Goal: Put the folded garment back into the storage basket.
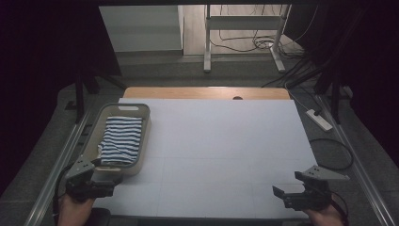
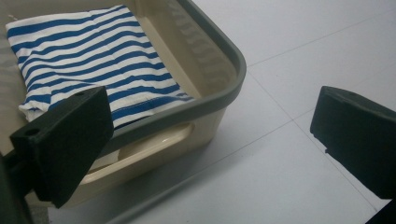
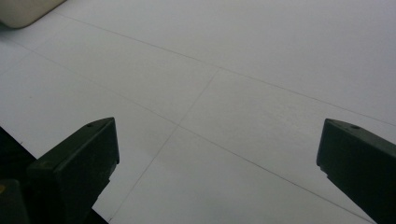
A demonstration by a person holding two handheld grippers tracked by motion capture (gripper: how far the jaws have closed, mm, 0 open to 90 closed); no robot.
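Grippers, left (image 1: 106,181) and right (image 1: 282,194), gape empty; basket (image 1: 146,123) wall fronts the striped cloth (image 1: 121,140).

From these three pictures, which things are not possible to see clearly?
- Striped cloth: folded in the basket, so its type and underside are hidden in the high view.
- The cloth's near corner: covered by the left gripper's jaw in the left gripper view.
- Basket's far end: cut off by the top edge of that view.
- Right gripper: high view is too dark for jaw detail.
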